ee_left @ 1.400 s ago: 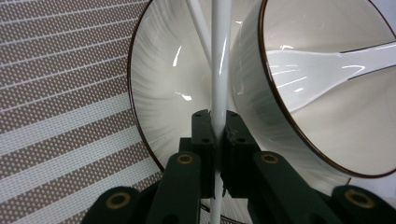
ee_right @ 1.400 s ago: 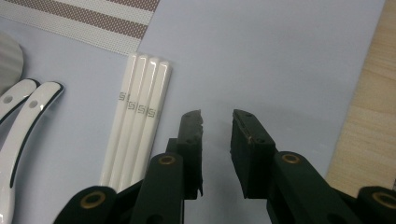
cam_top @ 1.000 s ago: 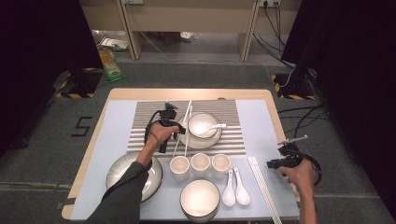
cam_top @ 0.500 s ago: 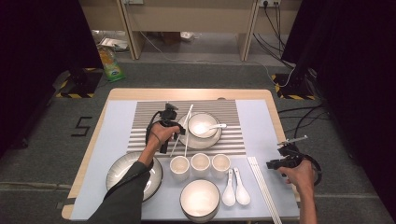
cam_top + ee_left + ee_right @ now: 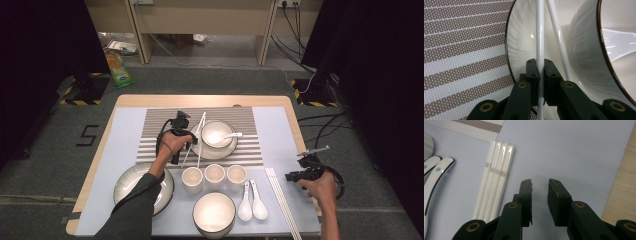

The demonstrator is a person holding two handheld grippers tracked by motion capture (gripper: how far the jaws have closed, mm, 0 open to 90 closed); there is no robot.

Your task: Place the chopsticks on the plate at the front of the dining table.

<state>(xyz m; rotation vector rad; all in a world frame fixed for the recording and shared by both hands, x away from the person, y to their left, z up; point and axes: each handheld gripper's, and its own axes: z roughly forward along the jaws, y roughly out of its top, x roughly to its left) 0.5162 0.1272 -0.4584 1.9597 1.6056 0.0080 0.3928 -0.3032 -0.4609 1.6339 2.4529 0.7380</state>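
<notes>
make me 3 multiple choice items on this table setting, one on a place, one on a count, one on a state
1. Where do the two loose spoons lie?
A. right of the near bowl
B. on the grey plate
C. on the floor

2. How many small cups stand in a row?
A. one
B. three
C. five

3. What are the left tongs doing?
A. hanging open
B. gripping a spoon
C. shut on a chopstick

Key: 1 A, the spoons sit beside the near bowl in the high view. 2 B, three cups stand side by side. 3 C, the jaws pinch one white chopstick over the plate.
</notes>
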